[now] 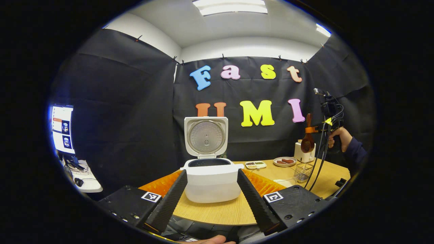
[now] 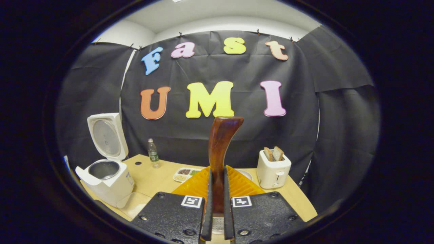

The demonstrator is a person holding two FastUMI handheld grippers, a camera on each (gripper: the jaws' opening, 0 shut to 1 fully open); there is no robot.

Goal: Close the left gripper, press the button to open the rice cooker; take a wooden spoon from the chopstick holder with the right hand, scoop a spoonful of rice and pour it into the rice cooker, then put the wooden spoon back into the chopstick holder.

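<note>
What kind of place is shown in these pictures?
Probably a staged kitchen set in a recording booth: black cloth walls, a table with a rice cooker and toaster, a monitor nearby.

Toaster [image 2: 273, 168] on table [image 2: 149, 176], two bread slices [image 2: 274, 153] in it. Water bottle [image 2: 153, 153] and divided snack tray [image 2: 185, 174] left of toaster.

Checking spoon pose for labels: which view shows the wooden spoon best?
Left gripper view: the whole wooden spoon shows, bowl down, held by the right gripper above the chopstick holder. Right gripper view gives just its handle, clamped between the fingers.
</note>
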